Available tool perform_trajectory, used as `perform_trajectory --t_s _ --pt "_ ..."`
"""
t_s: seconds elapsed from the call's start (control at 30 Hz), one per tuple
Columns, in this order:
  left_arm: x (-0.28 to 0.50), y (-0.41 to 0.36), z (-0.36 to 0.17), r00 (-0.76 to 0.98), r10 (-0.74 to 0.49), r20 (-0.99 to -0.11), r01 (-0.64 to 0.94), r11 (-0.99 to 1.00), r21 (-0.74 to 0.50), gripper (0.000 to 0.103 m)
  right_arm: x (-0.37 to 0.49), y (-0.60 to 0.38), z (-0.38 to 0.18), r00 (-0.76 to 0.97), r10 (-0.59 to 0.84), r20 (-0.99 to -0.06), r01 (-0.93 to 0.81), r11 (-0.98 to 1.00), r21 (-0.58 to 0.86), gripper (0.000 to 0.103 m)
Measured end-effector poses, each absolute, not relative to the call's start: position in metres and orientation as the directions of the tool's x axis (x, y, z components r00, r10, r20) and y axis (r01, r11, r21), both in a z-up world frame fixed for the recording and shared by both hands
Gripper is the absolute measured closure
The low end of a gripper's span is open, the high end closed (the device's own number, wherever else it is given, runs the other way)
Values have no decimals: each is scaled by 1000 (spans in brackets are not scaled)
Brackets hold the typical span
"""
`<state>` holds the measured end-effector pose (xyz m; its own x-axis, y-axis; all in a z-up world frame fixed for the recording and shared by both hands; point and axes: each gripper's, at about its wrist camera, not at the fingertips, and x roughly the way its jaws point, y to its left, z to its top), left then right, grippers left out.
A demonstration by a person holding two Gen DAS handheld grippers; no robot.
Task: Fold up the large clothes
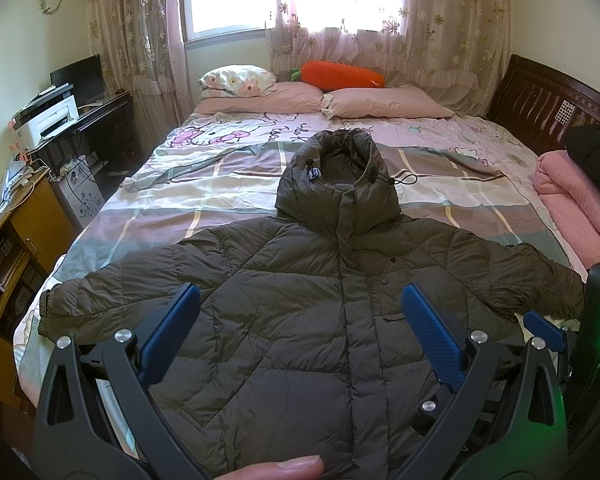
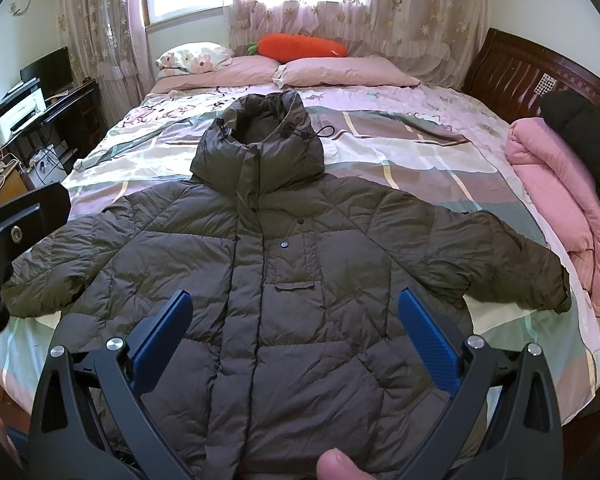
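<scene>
A large olive-brown puffer jacket [image 1: 300, 304] [image 2: 284, 280] lies flat and face up on the bed, sleeves spread to both sides, hood [image 1: 336, 168] [image 2: 260, 144] pointing toward the pillows. My left gripper [image 1: 300, 300] hovers open above the jacket's lower front, blue pads wide apart and holding nothing. My right gripper [image 2: 296, 304] is open too, above the chest pocket area. In the left wrist view part of the right gripper [image 1: 548, 332] shows at the right edge. A fingertip [image 1: 276, 468] [image 2: 340, 464] shows at the bottom of each view.
The bed [image 1: 228, 200] has a pink patterned sheet, pillows [image 1: 384, 104] and an orange carrot plush [image 1: 340, 74] at the far end. A rolled pink blanket [image 2: 560, 208] lies along the right side by the wooden headboard [image 2: 512, 68]. A desk with a printer [image 1: 48, 120] stands on the left.
</scene>
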<state>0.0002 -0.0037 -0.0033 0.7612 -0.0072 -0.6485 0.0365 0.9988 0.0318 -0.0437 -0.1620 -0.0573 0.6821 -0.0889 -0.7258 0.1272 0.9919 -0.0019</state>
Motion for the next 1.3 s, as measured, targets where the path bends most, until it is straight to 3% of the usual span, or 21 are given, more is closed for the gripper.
perform_trajectory --t_s 1.07,1.3 --pt "0 -4 -4 760 -8 -650 37 999 31 2 -52 -154 -70 672 -81 -736 123 992 4 1" --pt "6 -4 -14 704 -123 -699 110 992 -64 2 -45 -182 -65 693 -145 -706 183 983 -22 1"
